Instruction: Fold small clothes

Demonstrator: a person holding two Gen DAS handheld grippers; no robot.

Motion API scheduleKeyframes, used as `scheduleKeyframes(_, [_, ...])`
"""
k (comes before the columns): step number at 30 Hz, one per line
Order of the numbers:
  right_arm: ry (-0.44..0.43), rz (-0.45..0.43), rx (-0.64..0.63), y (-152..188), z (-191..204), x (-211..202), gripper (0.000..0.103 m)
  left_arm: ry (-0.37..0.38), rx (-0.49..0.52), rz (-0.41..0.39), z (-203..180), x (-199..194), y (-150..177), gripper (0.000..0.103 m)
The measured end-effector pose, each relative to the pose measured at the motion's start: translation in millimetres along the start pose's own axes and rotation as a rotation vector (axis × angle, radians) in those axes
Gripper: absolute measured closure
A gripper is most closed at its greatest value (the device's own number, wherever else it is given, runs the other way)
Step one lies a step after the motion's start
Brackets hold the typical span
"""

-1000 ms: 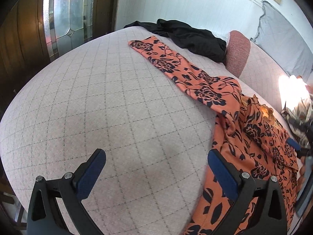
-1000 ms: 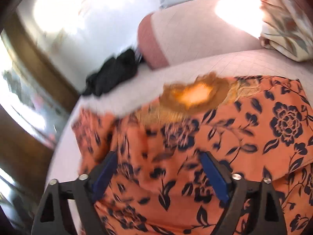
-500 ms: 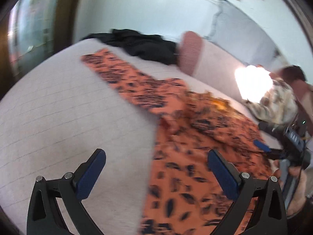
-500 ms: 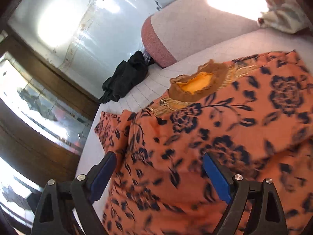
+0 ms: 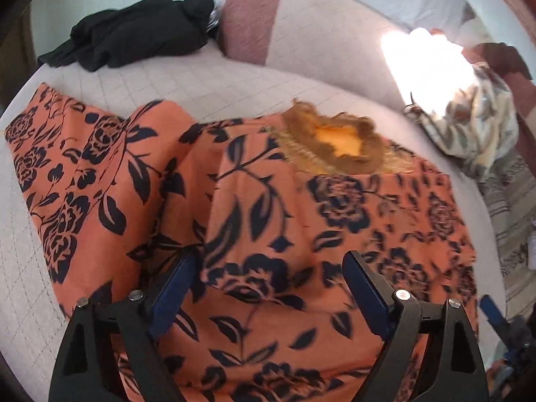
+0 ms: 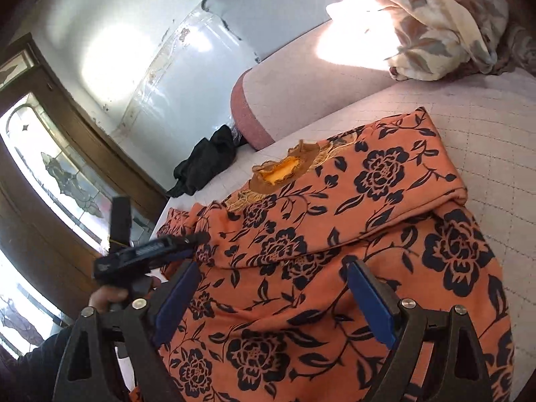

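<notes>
Left gripper [image 5: 268, 288] closing, right gripper [image 6: 273, 298] wide, both empty above the orange garment [image 5: 301, 217] — a shallow pinch could drag one layer, undoing the fold

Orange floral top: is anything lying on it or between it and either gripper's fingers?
Nothing visible does. The orange floral top lies bare on the bed under the left gripper, whose fingers are closing, and the open right gripper. The black garment sits apart, at the far edge.
</notes>
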State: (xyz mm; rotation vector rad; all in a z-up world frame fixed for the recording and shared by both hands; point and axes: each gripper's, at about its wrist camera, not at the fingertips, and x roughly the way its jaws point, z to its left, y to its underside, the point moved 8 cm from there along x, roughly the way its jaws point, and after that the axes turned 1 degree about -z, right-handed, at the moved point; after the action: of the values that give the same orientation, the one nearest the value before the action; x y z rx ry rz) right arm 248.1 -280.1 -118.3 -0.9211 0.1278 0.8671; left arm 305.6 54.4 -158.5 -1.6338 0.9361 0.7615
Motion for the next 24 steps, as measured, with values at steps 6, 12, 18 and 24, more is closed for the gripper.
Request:
scheduleKeyframes(6, [-0.042, -0.042, 0.034, -12.2, -2.8, -10.3, 0.011, -0.036, -0.032, 0.057, 11.7, 3.5, 7.5, 0.068])
scheduleKeyframes(12, [-0.036, -0.048, 0.047, -13.9, -4.9, -10.3, 0.011, -0.085, -0.072, -0.095, 16.3, -51.4, -3.0, 0.083])
scheduleKeyframes(18, [-0.004, -0.020, 0.039, -7.8, -9.7, -3.6, 0.011, -0.160, -0.118, 0.064, 47.5, -16.8, 24.2, 0.081])
scheduleKeyframes(24, [0.002, -0.029, 0.077, -11.2, -17.5, -4.1, 0.011, -0.213, -0.012, -0.061, 36.9, -44.2, 15.1, 0.058])
